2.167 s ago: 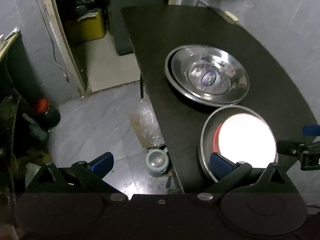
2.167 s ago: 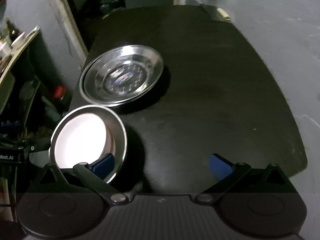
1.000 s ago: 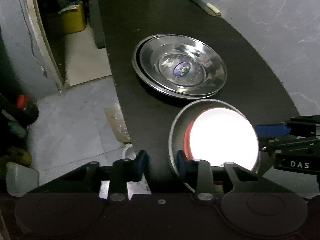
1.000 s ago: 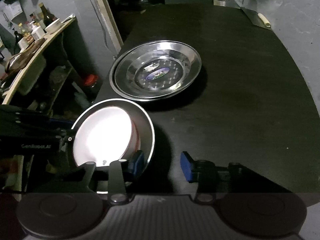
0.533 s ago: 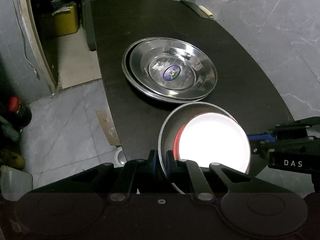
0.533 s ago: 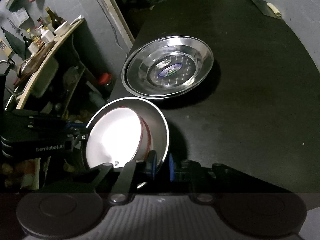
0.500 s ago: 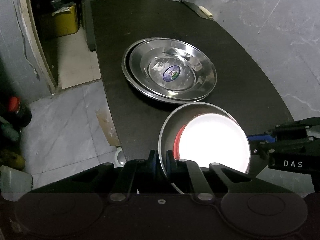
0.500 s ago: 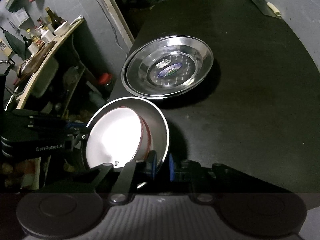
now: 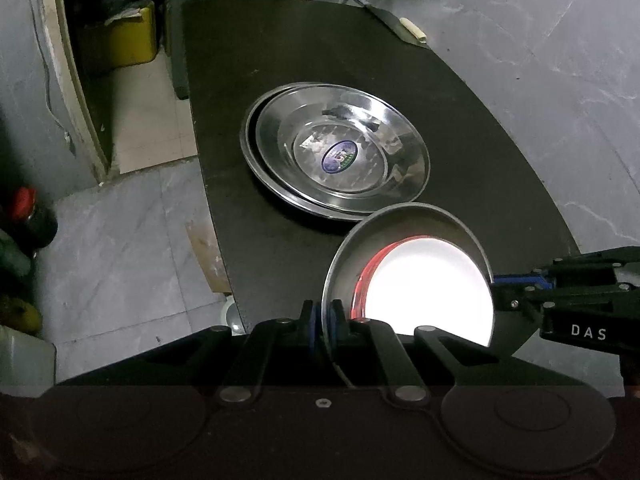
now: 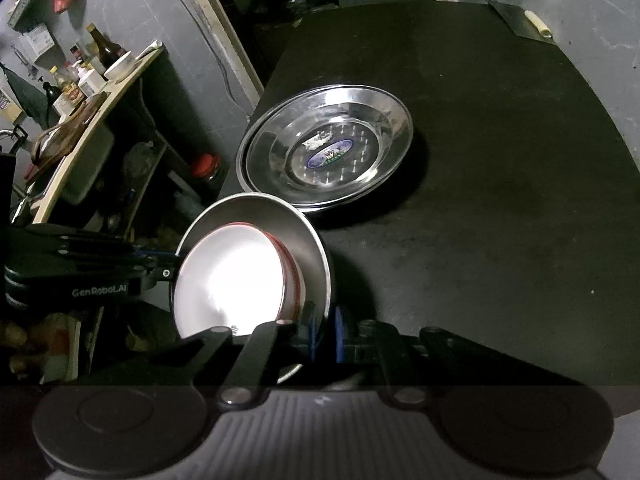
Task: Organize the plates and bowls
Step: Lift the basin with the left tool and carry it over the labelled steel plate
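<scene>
- Bottles [image 9: 28, 216] and dark containers are standing on the grey tiled floor at the far left of the left wrist view, beside a yellow crate [image 9: 120, 36] sitting in a doorway.
- Shelving [image 10: 80, 120] crowded with bottles and a small white bowl is filling the left side of the right wrist view.
- Left gripper [image 9: 325, 318] is clenching the near-left rim of a steel bowl [image 9: 408, 224], one blue pad sitting on each side of the thin metal wall; its jaws have just been closing onto that rim.
- Steel bowl is tilting, with a white bowl [image 9: 428, 288] with a red rim nested inside it, glaring brightly under the light.
- Right gripper [image 10: 324, 334] is clamping the opposite rim of the same steel bowl, its blue pads likewise pressing either side of the wall; its jaws have also just been closing there.
- Stacked steel plates [image 9: 336, 156], the top one bearing a round blue-green sticker [image 9: 339, 156], are resting on the black table [image 9: 480, 128] just beyond the held bowl, the bowl's far edge overlapping their near rim in both views; whether they are touching cannot be told.
- Knife-like tool [image 9: 404, 28] with a pale handle is lying at the table's far right corner.
</scene>
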